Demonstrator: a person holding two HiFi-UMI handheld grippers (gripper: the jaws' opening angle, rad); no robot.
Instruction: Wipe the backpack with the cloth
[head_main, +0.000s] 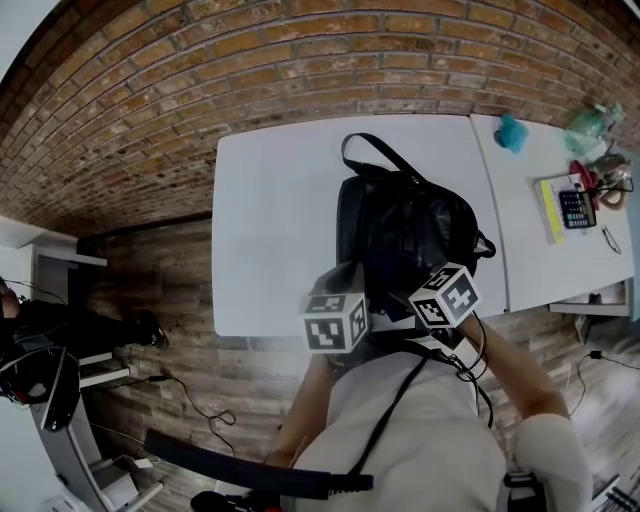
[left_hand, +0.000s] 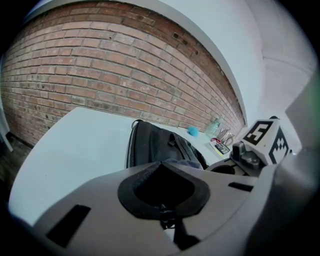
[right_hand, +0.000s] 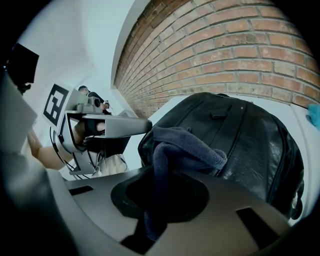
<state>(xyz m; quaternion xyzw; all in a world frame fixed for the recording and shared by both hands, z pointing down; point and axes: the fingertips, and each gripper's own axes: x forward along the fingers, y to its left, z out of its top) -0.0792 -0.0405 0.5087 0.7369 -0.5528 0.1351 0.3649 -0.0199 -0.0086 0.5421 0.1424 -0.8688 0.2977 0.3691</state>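
Your shirt front (head_main: 420, 440) filled the bottom of the head view, with both marker cubes just beyond it at the near edge of the white desk (head_main: 270, 220). You held the left claw (head_main: 343, 288) and the right claw (head_main: 428, 292) side by side over the near end of the black backpack (head_main: 400, 225). The backpack lay flat on the desk, its long axis running away from you and its carry loop (head_main: 372, 152) pointing at the brick wall (head_main: 300, 60).

In the left gripper view, your left claw's jaws met with nothing between them. The backpack (left_hand: 155, 145) stretched ahead, with its loop end farthest off.

In the right gripper view, your right claw (right_hand: 150, 220) was clamped on a fold of the dark blue cloth (right_hand: 185, 147). The rest of the cloth was bunched above the jaws, against the backpack's glossy face (right_hand: 250, 135).

Two things looked likely to go wrong. You gripped only a narrow fold, so dragging the cloth over that slick surface could pull it free. Nothing pinned the backpack either, so a firm stroke along its length could push it across the smooth desk toward the wall.
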